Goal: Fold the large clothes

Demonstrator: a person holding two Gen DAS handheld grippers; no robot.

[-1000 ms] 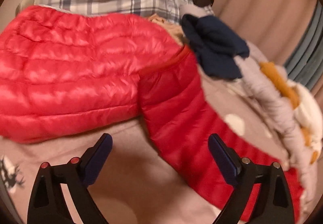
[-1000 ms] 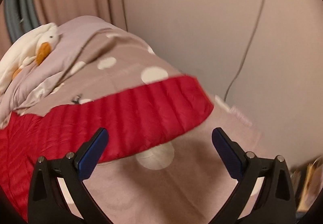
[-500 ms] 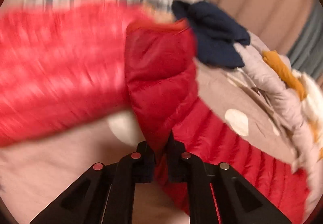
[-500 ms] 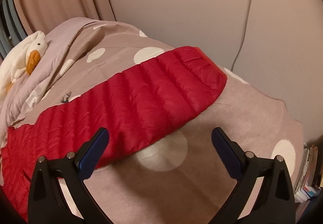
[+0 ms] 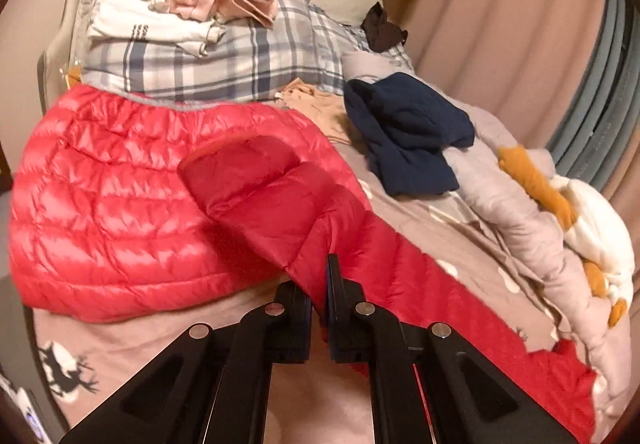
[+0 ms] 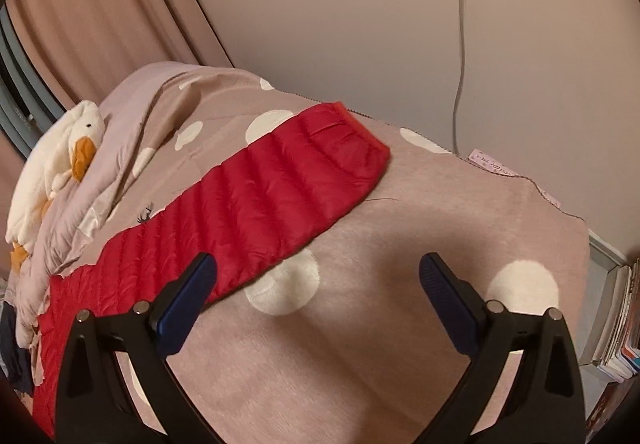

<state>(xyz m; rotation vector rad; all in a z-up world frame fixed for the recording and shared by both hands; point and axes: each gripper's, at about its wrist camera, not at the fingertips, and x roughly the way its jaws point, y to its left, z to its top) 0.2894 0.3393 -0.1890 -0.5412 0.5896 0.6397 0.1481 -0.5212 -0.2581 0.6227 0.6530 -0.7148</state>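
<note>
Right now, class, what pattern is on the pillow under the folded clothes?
Grey-and-white plaid pillow, clearest in the left wrist view.

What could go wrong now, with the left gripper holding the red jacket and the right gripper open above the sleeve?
1. The left gripper pinches only a thin fold of the slippery red jacket; it may slip out when lifted.
2. The right gripper is open and holds nothing, so the long sleeve may drag and twist.
3. The navy garment lies close and may get swept along.

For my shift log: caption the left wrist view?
Left claw shut on the red puffer jacket, lifting a fold above the bed.
</note>
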